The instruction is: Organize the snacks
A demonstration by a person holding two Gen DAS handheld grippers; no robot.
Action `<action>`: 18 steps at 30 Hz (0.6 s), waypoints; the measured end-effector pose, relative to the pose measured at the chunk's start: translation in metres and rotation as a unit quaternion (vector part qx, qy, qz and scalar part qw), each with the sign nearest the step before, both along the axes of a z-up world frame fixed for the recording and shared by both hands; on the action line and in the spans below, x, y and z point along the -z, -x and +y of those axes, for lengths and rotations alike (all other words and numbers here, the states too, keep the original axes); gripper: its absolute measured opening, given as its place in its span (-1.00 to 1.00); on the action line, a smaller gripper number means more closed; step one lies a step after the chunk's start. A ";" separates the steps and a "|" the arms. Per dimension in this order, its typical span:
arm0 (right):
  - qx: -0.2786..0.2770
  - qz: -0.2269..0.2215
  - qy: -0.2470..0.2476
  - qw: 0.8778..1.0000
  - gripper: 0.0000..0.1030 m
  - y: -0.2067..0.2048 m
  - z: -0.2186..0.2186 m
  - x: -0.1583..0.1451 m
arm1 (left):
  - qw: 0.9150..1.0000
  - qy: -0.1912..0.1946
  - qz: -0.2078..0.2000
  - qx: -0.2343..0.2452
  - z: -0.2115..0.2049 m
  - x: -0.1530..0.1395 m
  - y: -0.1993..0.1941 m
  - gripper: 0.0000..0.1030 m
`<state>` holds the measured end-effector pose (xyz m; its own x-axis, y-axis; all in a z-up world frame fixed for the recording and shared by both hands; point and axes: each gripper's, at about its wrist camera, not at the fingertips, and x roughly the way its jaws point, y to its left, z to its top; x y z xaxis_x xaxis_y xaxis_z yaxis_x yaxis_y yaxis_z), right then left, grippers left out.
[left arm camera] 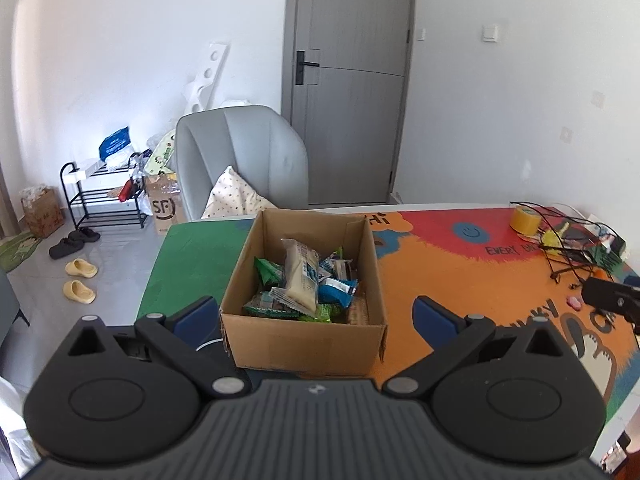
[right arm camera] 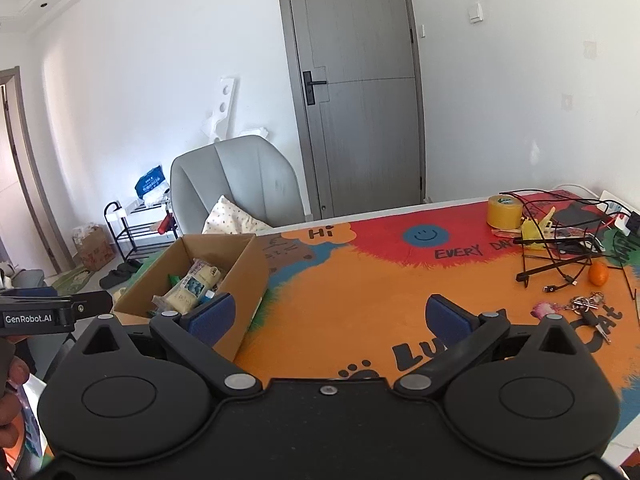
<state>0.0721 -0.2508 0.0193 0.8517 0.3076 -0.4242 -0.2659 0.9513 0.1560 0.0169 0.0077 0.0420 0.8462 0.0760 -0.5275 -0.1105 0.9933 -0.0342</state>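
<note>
Between the wide-spread fingers of the left hand-held gripper [left arm camera: 316, 316] sits the snack-filled cardboard box [left arm camera: 304, 334], untouched

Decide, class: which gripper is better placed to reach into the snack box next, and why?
Left. The left gripper is open and faces the cardboard box of snacks head-on. The right gripper, also open, points at bare mat, with the box off to its left.

The bench [right arm camera: 360, 280] wears a colourful cartoon mat. On it sit a cardboard box [left arm camera: 304, 340] of snacks, a yellow tape roll [right arm camera: 505, 211], tangled cables [right arm camera: 560, 240], an orange [right arm camera: 598, 273] and keys [right arm camera: 585, 305].
</note>
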 end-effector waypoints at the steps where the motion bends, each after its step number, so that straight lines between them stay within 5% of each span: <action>1: 0.001 0.002 0.000 1.000 1.00 0.002 0.000 -0.001 | 1.000 -0.003 -0.001 0.004 -0.001 -0.001 0.003 1.00; 18: 0.024 0.000 0.015 1.000 1.00 0.034 -0.012 -0.014 | 0.999 -0.021 0.001 0.023 0.000 -0.005 0.028 1.00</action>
<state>0.0376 -0.2629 0.0335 0.8658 0.2530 -0.4317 -0.2191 0.9673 0.1277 -0.0111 0.0078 0.0473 0.8486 0.0592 -0.5257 -0.0642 0.9979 0.0087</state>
